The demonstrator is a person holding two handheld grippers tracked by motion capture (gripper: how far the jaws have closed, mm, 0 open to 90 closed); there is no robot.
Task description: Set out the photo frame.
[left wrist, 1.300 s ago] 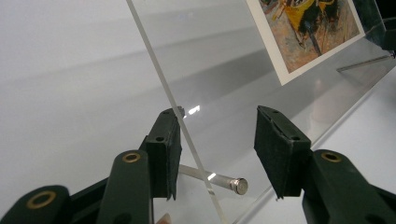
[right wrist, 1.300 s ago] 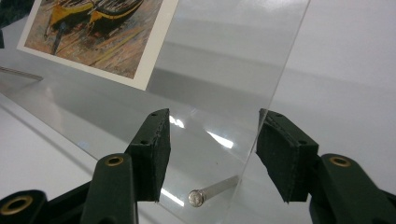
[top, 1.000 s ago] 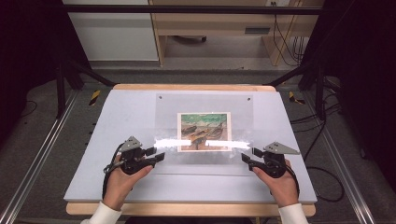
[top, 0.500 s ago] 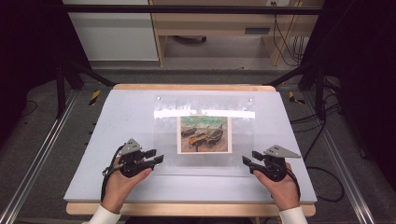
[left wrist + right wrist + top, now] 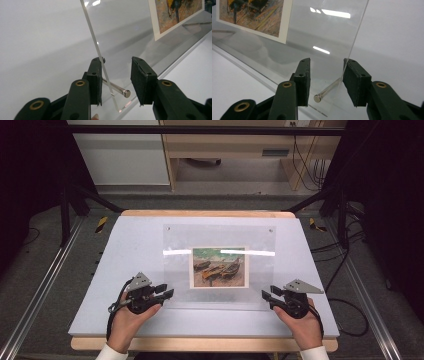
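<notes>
High view: white table [image 5: 125, 250] on grey floor [image 5: 45, 270], dark room.
Frame [image 5: 220, 265]: mid-table, I see it propped upright.
Left gripper [image 5: 116, 80]: jaws just closing, straddling frame's corner, gap remains.
Right gripper [image 5: 325, 80]: same, opposite corner.
Unclear: pad contact.

No text, label or number can be read anywhere.

Clear frame [image 5: 220, 265] stood tilted mid-table [image 5: 125, 250], print [image 5: 220, 267] inside at its centre. Left gripper [image 5: 167, 292] sat at frame's near-left corner, right gripper [image 5: 266, 296] at near-right corner. Each had a standoff pin [image 5: 117, 88] between its jaws. Shelf unit [image 5: 225, 150] stood behind table.
</notes>
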